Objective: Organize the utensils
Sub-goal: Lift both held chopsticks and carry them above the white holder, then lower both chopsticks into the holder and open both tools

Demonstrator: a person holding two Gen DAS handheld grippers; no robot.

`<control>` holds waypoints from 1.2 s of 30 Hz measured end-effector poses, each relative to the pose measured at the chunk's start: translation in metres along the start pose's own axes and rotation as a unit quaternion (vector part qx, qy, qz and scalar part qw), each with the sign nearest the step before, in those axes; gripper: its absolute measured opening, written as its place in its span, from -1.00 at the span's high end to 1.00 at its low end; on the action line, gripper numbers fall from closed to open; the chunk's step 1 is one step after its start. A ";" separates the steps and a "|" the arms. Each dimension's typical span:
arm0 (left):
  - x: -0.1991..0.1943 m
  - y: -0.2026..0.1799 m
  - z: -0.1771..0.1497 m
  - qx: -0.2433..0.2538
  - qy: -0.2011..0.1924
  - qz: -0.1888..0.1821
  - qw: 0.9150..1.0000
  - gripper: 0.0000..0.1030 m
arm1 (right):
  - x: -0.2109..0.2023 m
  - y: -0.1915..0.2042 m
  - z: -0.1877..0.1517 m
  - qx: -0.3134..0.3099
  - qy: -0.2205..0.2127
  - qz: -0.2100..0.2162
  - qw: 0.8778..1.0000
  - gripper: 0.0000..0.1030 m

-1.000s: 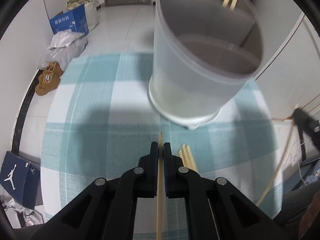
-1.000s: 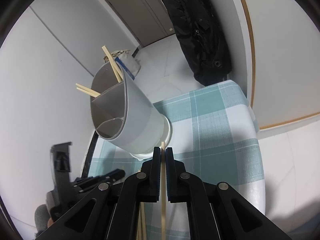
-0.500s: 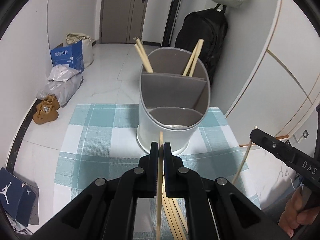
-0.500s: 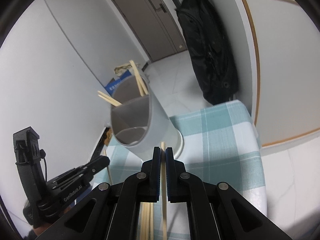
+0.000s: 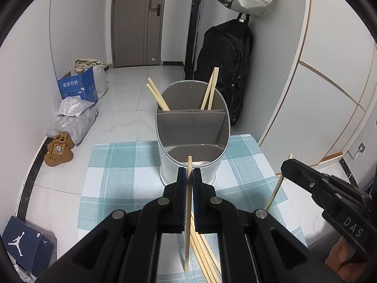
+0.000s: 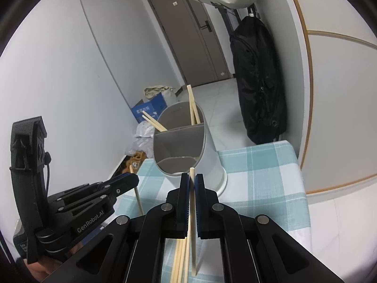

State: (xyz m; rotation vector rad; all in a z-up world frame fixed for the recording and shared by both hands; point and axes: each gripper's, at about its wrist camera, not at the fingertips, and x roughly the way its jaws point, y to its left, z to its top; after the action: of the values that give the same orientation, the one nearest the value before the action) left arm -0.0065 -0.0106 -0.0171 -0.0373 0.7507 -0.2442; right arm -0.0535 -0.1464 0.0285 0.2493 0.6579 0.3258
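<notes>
**Both hands up, one chopstick each**

Desk [image 5: 117,179] with the teal checked cloth takes up most of the view. The grey utensil holder [image 5: 192,165] stands at about 12 o'clock from both tools, with chopsticks leaning in its far compartments.

Left hand-held gripper [image 5: 189,174] tilts down toward the holder, jaws pressed together on a single chopstick [image 5: 187,224]. Right hand-held gripper [image 6: 192,179] has the same pose, pinching its own chopstick [image 6: 193,224]. Loose chopsticks [image 5: 202,254] lie on the cloth around 6 o'clock.
</notes>
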 end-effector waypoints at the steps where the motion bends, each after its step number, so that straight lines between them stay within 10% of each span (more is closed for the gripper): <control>1: 0.000 0.000 0.001 0.001 0.002 0.000 1.000 0.98 | -0.001 0.001 0.000 -0.001 -0.002 -0.001 1.000 0.93; 19: -0.021 0.006 0.048 -0.016 -0.012 -0.018 1.000 0.98 | -0.011 0.010 0.020 -0.014 -0.009 0.001 1.000 0.93; 36: -0.022 0.011 0.128 -0.021 -0.014 -0.036 0.999 0.98 | -0.005 -0.009 0.127 0.021 -0.057 0.018 0.998 0.93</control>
State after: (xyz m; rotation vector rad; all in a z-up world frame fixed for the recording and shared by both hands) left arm 0.0675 -0.0013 0.0895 -0.1077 0.7284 -0.2950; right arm 0.0246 -0.1718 0.1253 0.3175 0.5482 0.3303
